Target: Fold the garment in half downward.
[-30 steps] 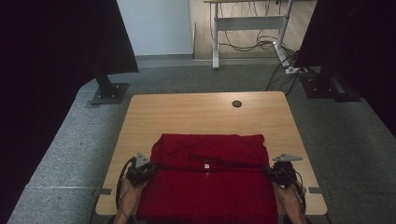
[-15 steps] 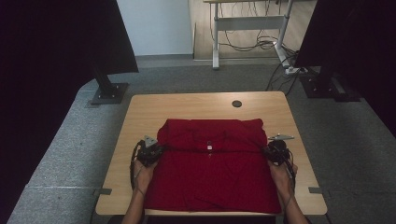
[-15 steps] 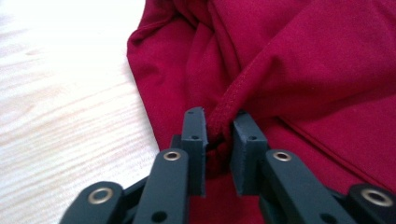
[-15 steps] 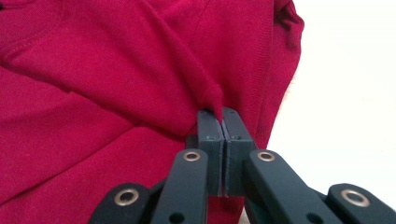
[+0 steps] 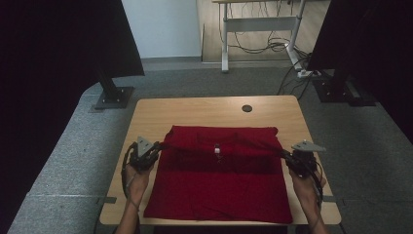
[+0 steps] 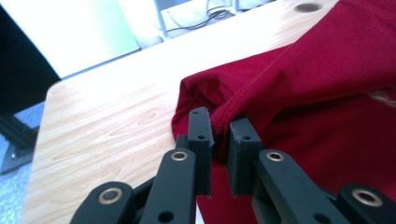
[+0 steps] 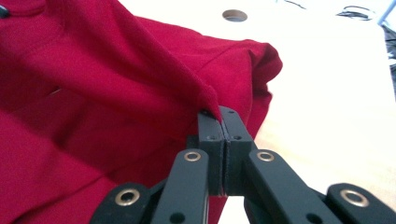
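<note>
Both the left gripper and right gripper are clenched on the red shirt's edge; I'd keep it taut and level while folding.

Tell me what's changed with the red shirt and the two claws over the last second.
Both claws, left claw and right claw, have carried the pinched edge of the red cloth shirt up and away from the person, folding it further over itself. The left jaws closed further on the hem. The light wooden table stayed put.

Both up off the tabletop now, left hand-held gripper and right hand-held gripper, lifting the red shirt's folded edge higher, stretched taut between.
</note>
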Demonstrator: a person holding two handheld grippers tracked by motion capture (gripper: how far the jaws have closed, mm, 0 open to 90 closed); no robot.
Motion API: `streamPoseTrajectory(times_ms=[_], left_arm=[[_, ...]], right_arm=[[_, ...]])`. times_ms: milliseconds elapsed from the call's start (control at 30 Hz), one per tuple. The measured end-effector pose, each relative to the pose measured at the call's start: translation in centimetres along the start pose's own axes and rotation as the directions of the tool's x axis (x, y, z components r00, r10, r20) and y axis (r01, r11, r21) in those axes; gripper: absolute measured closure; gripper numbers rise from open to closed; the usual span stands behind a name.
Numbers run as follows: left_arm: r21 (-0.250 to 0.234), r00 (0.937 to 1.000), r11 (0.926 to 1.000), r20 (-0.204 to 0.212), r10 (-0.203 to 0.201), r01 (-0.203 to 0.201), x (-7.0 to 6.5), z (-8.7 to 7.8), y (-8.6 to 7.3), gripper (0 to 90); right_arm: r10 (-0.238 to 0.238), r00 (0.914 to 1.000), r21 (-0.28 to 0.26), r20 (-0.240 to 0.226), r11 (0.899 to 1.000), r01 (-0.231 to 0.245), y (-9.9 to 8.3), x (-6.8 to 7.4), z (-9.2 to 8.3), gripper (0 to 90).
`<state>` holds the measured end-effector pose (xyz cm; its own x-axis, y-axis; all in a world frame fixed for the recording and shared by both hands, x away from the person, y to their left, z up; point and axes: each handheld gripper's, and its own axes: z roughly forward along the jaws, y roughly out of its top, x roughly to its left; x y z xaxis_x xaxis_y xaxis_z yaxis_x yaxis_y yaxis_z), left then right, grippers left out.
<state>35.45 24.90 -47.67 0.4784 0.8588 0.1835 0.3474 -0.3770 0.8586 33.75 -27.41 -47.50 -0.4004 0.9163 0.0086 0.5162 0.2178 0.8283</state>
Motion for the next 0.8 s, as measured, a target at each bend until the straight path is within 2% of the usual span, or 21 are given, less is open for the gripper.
streamPoseTrajectory(times_ms=[33,67,100,133,167,200,233,267,300,433,467,500,533,567,600,633,667,733,767,800], left_arm=[[0.053,0.9989,0.9986,0.047,-0.004,0.001,-0.5,-0.5,-2.3,81.2],[0.053,0.9989,0.9986,0.047,-0.004,0.001,-0.5,-0.5,-2.3,81.2],[0.094,0.9976,0.9955,0.069,-0.008,0.001,-0.8,-0.3,-3.8,81.2],[0.094,0.9976,0.9955,0.069,-0.008,0.001,-0.8,-0.3,-3.8,81.1],[0.094,0.9976,0.9955,0.069,-0.008,0.001,-0.8,-0.3,-3.8,81.1],[0.164,0.9944,0.9864,0.104,-0.021,0.004,-1.5,0.2,-6.3,81.1],[0.164,0.9944,0.9864,0.104,-0.021,0.004,-1.5,0.2,-6.3,80.6],[0.164,0.9944,0.9864,0.104,-0.021,0.004,-1.5,0.2,-6.3,80.6],[0.209,0.9942,0.978,0.107,-0.014,-0.009,-2.0,0.7,-7.4,79.9],[0.217,0.9946,0.9762,0.104,-0.01,-0.013,-2.1,1.0,-7.1,78.9],[0.209,0.9943,0.9779,0.103,-0.028,0.006,-2.1,1.4,-7.0,78.9],[0.209,0.9943,0.9779,0.103,-0.028,0.006,-2.1,1.4,-7.0,78.3],[0.209,0.9943,0.9779,0.103,-0.028,0.006,-2.1,1.4,-7.0,78.3],[0.194,0.9932,0.9801,0.099,-0.061,0.041,-1.8,2.5,-6.6,78.3],[0.194,0.9932,0.9801,0.099,-0.061,0.041,-1.8,2.5,-6.6,77.8],[0.195,0.9936,0.9795,0.089,-0.07,0.052,-1.6,3.3,-6.2,77.8],[0.195,0.9941,0.9794,0.081,-0.071,0.054,-1.6,3.7,-6.0,77.8],[0.195,0.9941,0.9794,0.081,-0.071,0.054,-1.6,3.7,-6.0,77.9],[0.19,0.9954,0.9793,0.051,-0.081,0.07,-1.5,5.3,-5.3,77.9],[0.19,0.9954,0.9793,0.051,-0.081,0.07,-1.5,5.3,-5.3,78.2]], right_arm=[[0.034,0.9974,0.043,-0.063,0.999,-0.031,-2.6,0.5,-0.9,88.6],[0.034,0.9974,0.043,-0.063,0.999,-0.031,-2.6,0.5,-0.9,88.6],[0.04,0.9965,0.059,-0.074,0.998,-0.036,-3.3,0.5,-0.8,88.5],[0.04,0.9965,0.059,-0.074,0.998,-0.036,-3.3,0.5,-0.8,88.5],[0.059,0.9934,0.092,-0.098,0.995,-0.05,-4.6,0.7,-0.5,88.5],[0.059,0.9934,0.092,-0.098,0.995,-0.05,-4.6,0.7,-0.5,88.5],[0.059,0.9934,0.092,-0.098,0.995,-0.05,-4.6,0.7,-0.5,88.5],[0.088,0.9881,0.154,-0.126,0.986,-0.068,-6.8,1.0,0.3,88.5],[0.105,0.9848,0.179,-0.139,0.981,-0.079,-8.2,1.3,1.0,88.5],[0.111,0.9841,0.185,-0.138,0.979,-0.085,-8.2,1.3,1.0,88.5],[0.08,0.9895,0.193,-0.12,0.98,-0.056,-7.7,1.3,1.4,88.5],[0.08,0.9895,0.193,-0.12,0.98,-0.056,-7.7,1.3,1.4,88.5],[0.069,0.9929,0.187,-0.097,0.981,-0.05,-7.4,1.0,2.0,88.5],[0.069,0.9929,0.187,-0.097,0.981,-0.05,-7.4,1.0,2.0,88.5],[0.069,0.9929,0.187,-0.097,0.981,-0.05,-7.4,1.0,2.0,88.5],[0.072,0.9951,0.177,-0.069,0.982,-0.059,-6.6,0.1,3.2,88.5],[0.08,0.995,0.177,-0.06,0.982,-0.068,-6.1,-0.4,4.0,88.5],[0.081,0.9952,0.176,-0.055,0.982,-0.07,-5.9,-0.6,4.3,88.5],[0.081,0.9952,0.176,-0.055,0.982,-0.07,-5.9,-0.6,4.3,88.4],[0.081,0.9952,0.176,-0.055,0.982,-0.07,-5.9,-0.6,4.3,88.4]])
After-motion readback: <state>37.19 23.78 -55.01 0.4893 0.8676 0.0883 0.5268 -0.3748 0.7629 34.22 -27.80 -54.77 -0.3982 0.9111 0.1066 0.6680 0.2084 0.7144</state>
